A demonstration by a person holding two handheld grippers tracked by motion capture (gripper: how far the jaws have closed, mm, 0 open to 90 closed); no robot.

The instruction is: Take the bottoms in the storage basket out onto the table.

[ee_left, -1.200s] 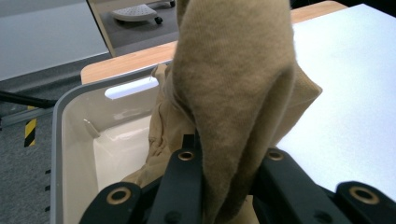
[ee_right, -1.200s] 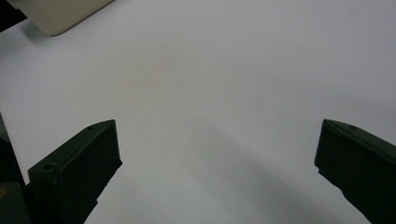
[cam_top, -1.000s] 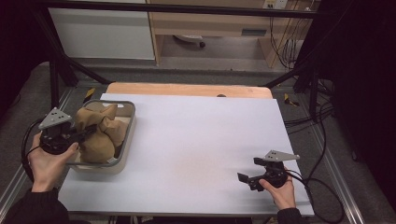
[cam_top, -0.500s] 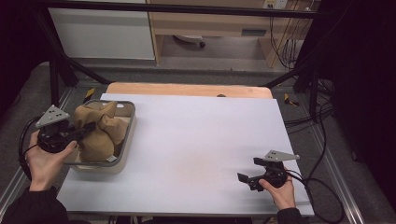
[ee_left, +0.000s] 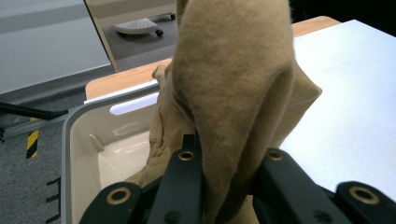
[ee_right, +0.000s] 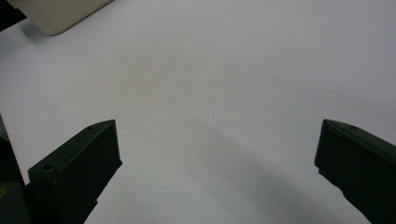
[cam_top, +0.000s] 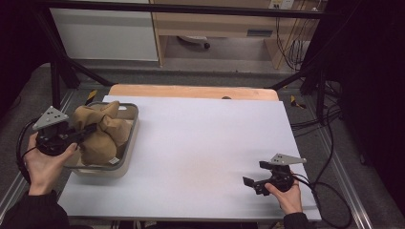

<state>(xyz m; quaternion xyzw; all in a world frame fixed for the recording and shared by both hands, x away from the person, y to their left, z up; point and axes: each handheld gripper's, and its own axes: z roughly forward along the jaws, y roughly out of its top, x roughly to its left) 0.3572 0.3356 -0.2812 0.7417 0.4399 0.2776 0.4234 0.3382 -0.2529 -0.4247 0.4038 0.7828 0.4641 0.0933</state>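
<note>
Over at the counter's [cam_top: 200,157] left edge, the left hand-held gripper [cam_top: 85,130] pinches tan cloth [ee_left: 233,93] above its grey bin [cam_top: 128,143]; the right hand-held gripper [cam_top: 255,177] hovers wide open, holding nothing.

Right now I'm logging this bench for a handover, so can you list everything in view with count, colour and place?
Crumpled tan cloth garment: one, tan, in the bin, a fold pinched by the left claw.
Shallow grey plastic bin: one, grey with pale inside, table's left edge.
White tabletop: one, white, centre.
Wooden board: one, light brown, along the table's far edge.
Left claw: one, black, shut on the cloth.
Right claw: one, black, open, near right of the table.
</note>
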